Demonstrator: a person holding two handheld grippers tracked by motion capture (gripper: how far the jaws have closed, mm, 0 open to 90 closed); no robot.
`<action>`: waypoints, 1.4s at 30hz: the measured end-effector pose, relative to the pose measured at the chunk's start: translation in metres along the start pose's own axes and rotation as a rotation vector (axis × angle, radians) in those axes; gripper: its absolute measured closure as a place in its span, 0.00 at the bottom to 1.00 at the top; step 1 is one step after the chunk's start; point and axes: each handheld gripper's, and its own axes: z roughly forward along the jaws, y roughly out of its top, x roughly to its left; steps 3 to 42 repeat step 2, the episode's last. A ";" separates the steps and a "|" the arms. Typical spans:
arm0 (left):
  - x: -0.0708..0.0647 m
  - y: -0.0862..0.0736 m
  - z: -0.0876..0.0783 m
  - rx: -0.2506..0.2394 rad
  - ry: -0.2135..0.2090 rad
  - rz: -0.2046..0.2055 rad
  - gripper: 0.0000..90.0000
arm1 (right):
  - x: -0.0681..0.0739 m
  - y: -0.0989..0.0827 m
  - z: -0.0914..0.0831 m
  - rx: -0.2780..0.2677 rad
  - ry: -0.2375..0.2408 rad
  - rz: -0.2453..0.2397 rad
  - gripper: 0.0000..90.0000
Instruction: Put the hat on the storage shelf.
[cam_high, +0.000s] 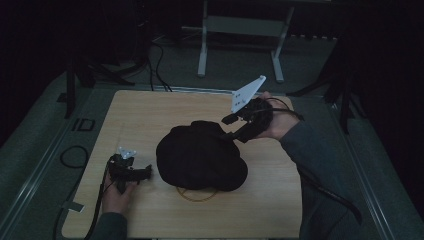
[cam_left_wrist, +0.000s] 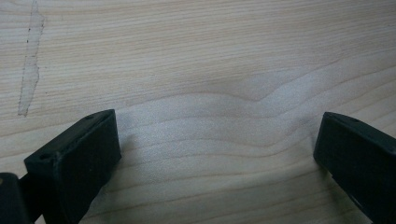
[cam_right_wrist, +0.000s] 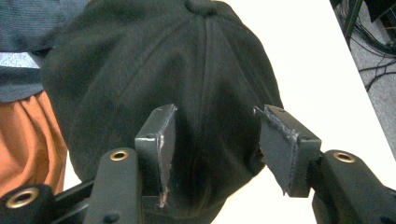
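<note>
Nearest me at the bench's front edge, my left claw (cam_high: 146, 172) rests low on the pale wooden bench (cam_high: 150, 110), its jaws wide apart with only bare wood grain between them. It sits just beside the black fabric baseball cap (cam_high: 200, 155), not touching it.

The cap lies crown up near the middle of the bench, a soft dark dome of stitched panels with a small button at the top (cam_right_wrist: 201, 4). A thin yellowish ring (cam_high: 196, 194) peeks out from under its near edge; I cannot tell what it is.

Beyond it, my right claw (cam_high: 231, 127), carrying its grey three-cornered plate (cam_high: 247, 93), comes in from the far right and reaches the cap's edge. In the right gripper view, the jaws stand apart on either side of a seam, over the cloth with nothing pinched, the pads frayed along their edges.

As I read it, the work is at an early stage: the cap lies flat on the bench, unlifted, and no firm hold is made. What is left is to close on the fabric and move or shape the cap, with the left claw free to help.
</note>
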 end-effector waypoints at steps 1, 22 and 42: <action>0.000 0.000 0.000 0.001 0.000 0.000 0.00 | 0.000 -0.002 0.000 0.005 -0.005 0.006 0.49; 0.000 0.000 0.000 0.000 0.000 0.000 0.00 | -0.001 -0.005 0.000 0.012 -0.009 0.010 0.48; 0.000 0.000 0.000 0.000 0.000 0.000 0.00 | -0.001 -0.005 0.000 0.012 -0.009 0.010 0.48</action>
